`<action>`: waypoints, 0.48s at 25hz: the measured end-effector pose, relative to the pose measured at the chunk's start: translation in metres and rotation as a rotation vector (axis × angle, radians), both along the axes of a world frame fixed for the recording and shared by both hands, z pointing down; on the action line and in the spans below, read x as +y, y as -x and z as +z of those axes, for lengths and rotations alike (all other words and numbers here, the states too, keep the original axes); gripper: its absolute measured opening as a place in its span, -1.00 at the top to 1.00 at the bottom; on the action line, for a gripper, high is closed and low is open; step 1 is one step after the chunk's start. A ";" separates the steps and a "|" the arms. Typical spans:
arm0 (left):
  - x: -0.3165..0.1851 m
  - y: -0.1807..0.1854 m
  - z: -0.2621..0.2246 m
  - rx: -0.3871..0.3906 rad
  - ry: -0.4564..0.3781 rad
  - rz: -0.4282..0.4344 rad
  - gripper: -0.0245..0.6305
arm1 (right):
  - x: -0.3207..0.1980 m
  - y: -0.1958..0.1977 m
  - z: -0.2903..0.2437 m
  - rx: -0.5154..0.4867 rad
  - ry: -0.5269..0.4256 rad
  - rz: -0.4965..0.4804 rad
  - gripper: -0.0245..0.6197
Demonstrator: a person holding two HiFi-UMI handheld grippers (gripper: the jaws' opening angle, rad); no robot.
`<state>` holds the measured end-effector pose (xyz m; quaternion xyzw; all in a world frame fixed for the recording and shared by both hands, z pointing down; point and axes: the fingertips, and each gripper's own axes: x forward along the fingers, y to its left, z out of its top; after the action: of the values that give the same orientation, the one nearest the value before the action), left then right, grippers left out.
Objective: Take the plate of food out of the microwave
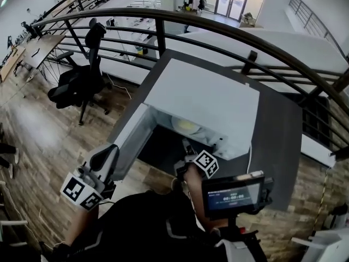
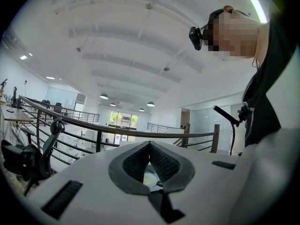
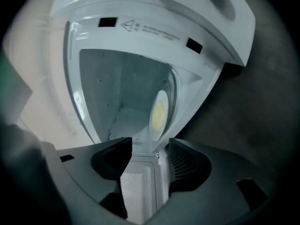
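A white microwave (image 1: 202, 100) stands on a dark table, its door (image 1: 128, 141) swung open to the left. Inside lies a pale plate with yellow food (image 1: 185, 126), which the right gripper view shows turned on its side as the plate (image 3: 159, 114) deep in the cavity. My right gripper (image 1: 188, 149) hangs just before the opening. Its jaws are wide open (image 3: 150, 146); part of the door's mesh panel (image 3: 138, 191) shows in the gap, and no pad presses on it. My left gripper (image 1: 109, 154) is low by the door's outer side, pointing upward, its pads (image 2: 161, 161) meeting at the tips.
The dark table (image 1: 278, 141) stands against a curved black railing (image 1: 218, 29) with an open hall below. A black office chair (image 1: 82, 81) stands on the wooden floor at the left. A small device with a screen (image 1: 234, 195) sits at the person's chest.
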<state>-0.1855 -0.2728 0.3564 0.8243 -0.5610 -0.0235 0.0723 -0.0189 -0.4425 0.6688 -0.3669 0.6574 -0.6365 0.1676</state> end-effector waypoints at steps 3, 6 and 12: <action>0.001 0.002 0.001 -0.003 0.009 -0.025 0.92 | -0.008 0.004 0.013 -0.037 0.046 0.021 0.21; 0.004 0.003 0.001 -0.009 0.016 -0.048 0.92 | -0.017 0.007 0.020 -0.070 0.078 0.044 0.21; 0.010 0.009 0.001 -0.014 0.037 -0.100 0.92 | -0.030 0.014 0.033 -0.096 0.130 0.070 0.21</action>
<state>-0.1948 -0.2627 0.3571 0.7938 -0.6024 -0.0111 0.0824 -0.0331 -0.4726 0.7015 -0.3687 0.5927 -0.6885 0.1968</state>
